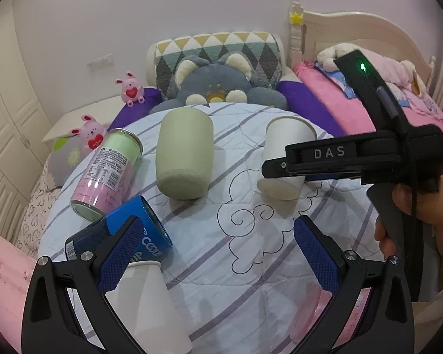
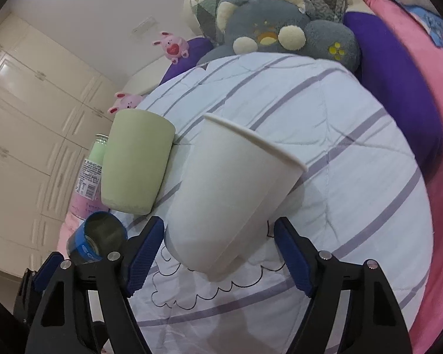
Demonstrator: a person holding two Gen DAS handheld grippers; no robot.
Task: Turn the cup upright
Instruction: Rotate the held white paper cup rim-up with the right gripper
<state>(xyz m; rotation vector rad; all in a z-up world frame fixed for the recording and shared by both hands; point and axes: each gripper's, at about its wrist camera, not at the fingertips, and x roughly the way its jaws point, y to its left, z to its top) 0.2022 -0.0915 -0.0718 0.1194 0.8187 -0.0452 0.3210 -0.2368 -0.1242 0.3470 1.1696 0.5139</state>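
Approach step: R gripper (image 2: 218, 250) wide open w/ white paper cup (image 2: 230, 194) lying tilted on quilt (image 2: 354, 162) centre frame btwn its pads, not yet gripped; next: close, tip upright; L gripper (image 1: 218, 253) open, idle.

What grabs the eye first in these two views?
The white paper cup lying on its side on the striped quilt, framed between the open right tongs. To its left lies the pale green cup, also on its side, with a pink-and-green bottle and a blue can beyond. At the head of the bed sits a big grey plush.
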